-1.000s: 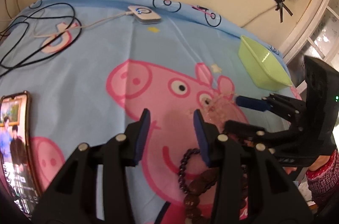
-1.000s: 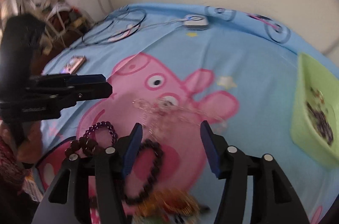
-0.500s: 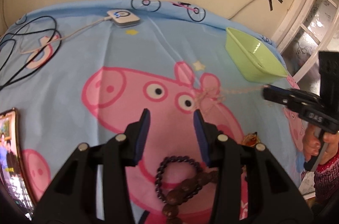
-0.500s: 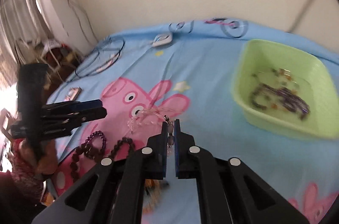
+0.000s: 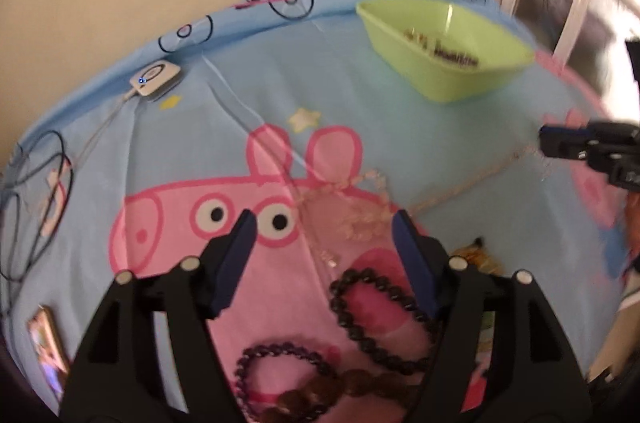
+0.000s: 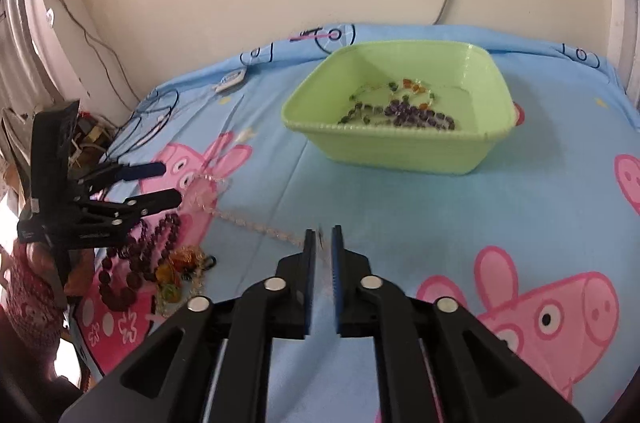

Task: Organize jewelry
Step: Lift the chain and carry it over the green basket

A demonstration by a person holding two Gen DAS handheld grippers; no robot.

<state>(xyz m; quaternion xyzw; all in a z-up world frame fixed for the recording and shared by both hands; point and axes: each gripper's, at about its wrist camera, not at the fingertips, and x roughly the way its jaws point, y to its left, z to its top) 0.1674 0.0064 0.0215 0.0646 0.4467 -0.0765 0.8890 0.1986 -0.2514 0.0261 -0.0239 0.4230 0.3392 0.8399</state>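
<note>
Clear bead necklace is pulled out into a long line across the blue cartoon sheet. In the right wrist view its long axis runs from a loose heap on the pink pig print at left down-right to the right gripper; one end is pinched there, jaws closed on the strand w/ only a thin slit between the pads. In the left wrist view the same strand runs from the heap up-right to that gripper's tip.

Left gripper has just been opening; jaws stand wide, nothing between the pads, necklace heap just beyond the tips.

Near the heap, on the sheet: black bead bracelet, purple bead bracelet, brown bead string, amber piece.

Green tray sits well apart from the strand, toward the wall, w/ purple and coloured beads inside. Farther out: white charger puck, black cables, phone at the sheet's edge.
</note>
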